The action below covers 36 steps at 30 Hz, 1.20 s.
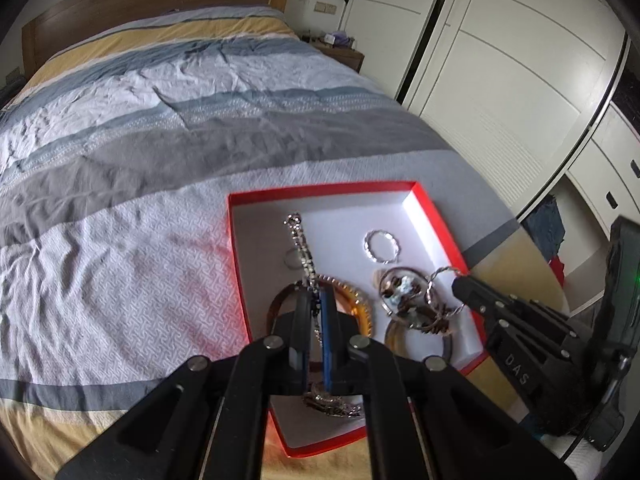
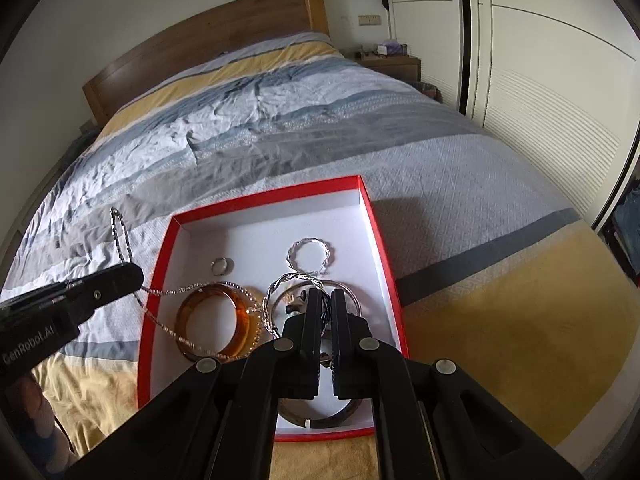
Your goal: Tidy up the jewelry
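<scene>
Jewelry mostly sits inside the shallow red cardboard box point(image 2: 362, 200) on the bed, yet the left hand-held gripper point(image 1: 315, 312) pinches a silver chain necklace point(image 1: 298, 236) at 9 o'clock, the right hand-held gripper point(image 2: 325, 304) a twisted silver bangle point(image 2: 294, 280), both unplaced.

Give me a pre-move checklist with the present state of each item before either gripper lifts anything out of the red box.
1. Left gripper shut on the silver chain: ok.
2. Right gripper shut on the twisted silver hoop: ok.
3. Chain free of the amber bangle: not ok, it drapes across it.
4. Hoop free of the charm bracelet: cannot tell.
5. Red box flat on the bed: ok.
</scene>
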{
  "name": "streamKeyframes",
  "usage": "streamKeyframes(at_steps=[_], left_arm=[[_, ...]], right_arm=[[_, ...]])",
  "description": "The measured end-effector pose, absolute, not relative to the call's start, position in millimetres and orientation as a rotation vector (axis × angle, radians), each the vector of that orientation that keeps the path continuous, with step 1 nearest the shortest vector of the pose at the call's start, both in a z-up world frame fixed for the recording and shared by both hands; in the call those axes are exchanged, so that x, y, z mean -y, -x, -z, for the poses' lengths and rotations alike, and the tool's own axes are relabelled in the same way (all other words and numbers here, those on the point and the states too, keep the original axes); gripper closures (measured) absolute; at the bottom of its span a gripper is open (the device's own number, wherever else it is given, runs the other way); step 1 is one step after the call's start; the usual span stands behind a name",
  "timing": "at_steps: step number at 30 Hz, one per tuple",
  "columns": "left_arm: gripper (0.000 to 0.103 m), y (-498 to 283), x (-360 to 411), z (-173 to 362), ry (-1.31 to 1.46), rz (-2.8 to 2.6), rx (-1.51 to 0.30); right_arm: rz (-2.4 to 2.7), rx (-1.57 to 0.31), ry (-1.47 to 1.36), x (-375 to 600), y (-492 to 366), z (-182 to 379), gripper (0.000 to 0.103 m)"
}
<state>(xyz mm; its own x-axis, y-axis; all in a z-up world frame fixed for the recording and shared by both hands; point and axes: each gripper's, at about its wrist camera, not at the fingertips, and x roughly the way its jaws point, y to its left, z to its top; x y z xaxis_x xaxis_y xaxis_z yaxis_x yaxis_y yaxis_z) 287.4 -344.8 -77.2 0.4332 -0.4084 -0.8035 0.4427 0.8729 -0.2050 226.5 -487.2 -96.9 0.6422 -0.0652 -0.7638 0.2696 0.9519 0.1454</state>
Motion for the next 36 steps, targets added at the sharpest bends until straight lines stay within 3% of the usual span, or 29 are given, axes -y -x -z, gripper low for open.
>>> streamKeyframes(at_steps=[7,18,21,23,29,36], left_arm=[[0.099,-283,348,113,-0.078,0.534,-1.05],[0.097,-281,351,125,-0.1,0.521,-1.072],[0.088,-281,348,122,-0.081,0.53,-1.076],[0.08,-279,347,118,-0.075,0.528,-1.066],[0.071,-266,343,99,-0.081,0.531,-1.032],[0.068,-239,328,71,-0.081,0.516,-0.973]], right_arm=[[0.196,-0.906,-0.254,486,-236,126,0.099],[0.219,-0.936,-0.238,490,-236,138,0.098],[0.224,-0.939,-0.236,489,-234,136,0.097],[0.228,-0.937,-0.233,488,-231,134,0.089],[0.231,-0.918,-0.227,484,-217,118,0.084],[0.232,-0.881,-0.249,476,-186,95,0.081]])
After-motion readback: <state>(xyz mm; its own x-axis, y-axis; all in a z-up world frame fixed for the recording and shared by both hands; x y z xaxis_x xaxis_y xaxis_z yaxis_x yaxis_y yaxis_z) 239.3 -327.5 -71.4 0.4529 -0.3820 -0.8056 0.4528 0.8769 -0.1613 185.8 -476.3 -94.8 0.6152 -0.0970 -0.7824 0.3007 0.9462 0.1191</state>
